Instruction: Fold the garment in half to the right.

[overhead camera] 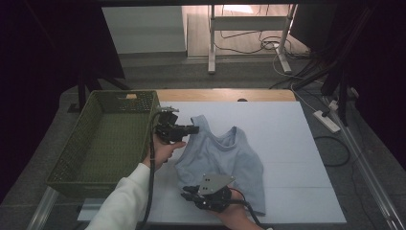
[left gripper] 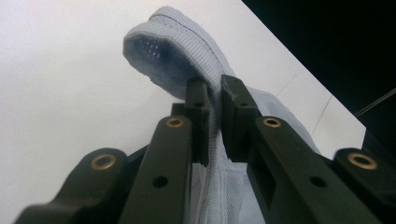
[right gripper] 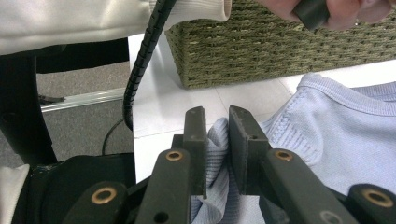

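A light blue sleeveless top (overhead camera: 225, 153) lies spread on the white table (overhead camera: 287, 143). My left gripper (overhead camera: 194, 129) is shut on its left shoulder strap (left gripper: 187, 51), and the strap loops up past the fingertips (left gripper: 198, 93). At the near table edge my right gripper (overhead camera: 187, 195) is shut on the lower left hem of the top (right gripper: 217, 154), with cloth bunched between its pads (right gripper: 240, 130). A grey three-cornered plate (overhead camera: 213, 183) sits on top of that gripper.
A green woven basket (overhead camera: 107, 139) stands at the table's left, close to my left hand; its wall (right gripper: 280, 51) also faces the right gripper. A cable (right gripper: 140, 60) and a white sleeve (overhead camera: 124, 201) hang near it. White table stretches to the right.
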{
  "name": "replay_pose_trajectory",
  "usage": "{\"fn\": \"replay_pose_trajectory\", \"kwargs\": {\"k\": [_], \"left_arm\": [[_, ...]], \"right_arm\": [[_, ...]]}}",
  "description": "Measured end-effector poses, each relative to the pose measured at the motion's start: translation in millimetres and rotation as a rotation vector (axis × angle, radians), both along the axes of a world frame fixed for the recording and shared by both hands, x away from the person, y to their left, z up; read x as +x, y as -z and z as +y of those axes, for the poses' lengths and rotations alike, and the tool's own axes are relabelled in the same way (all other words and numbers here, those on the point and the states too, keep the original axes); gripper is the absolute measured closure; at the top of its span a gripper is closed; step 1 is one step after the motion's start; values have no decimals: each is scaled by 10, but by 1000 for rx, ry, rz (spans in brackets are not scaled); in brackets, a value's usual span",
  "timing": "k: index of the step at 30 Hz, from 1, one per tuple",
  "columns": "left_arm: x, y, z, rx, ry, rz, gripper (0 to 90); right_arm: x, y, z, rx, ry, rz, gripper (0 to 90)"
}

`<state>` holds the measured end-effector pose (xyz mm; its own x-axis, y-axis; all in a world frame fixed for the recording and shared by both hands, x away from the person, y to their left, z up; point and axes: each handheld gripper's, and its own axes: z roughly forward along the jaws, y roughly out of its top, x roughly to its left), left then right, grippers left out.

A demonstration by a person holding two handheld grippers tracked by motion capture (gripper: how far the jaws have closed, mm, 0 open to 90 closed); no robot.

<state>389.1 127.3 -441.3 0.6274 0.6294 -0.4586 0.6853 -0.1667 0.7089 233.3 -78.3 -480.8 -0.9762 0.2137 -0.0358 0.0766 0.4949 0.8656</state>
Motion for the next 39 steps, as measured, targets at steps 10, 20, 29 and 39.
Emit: {"fn": "replay_pose_trajectory", "kwargs": {"k": [10, 20, 29, 39], "left_arm": [[-13, -62, 28, 11, -3, -12, 820], [-13, -102, 63, 14, -7, -17, 820], [32, -258, 172, 19, -29, -35, 820], [30, -188, 240, 29, -43, -8, 820]], "right_arm": [[1, -2, 18, -1, 5, -10, 775], [3, -10, 46, 6, 5, -13, 775], [26, -174, 130, 70, 8, -46, 775], [29, -150, 158, 69, 8, -51, 775]]}}
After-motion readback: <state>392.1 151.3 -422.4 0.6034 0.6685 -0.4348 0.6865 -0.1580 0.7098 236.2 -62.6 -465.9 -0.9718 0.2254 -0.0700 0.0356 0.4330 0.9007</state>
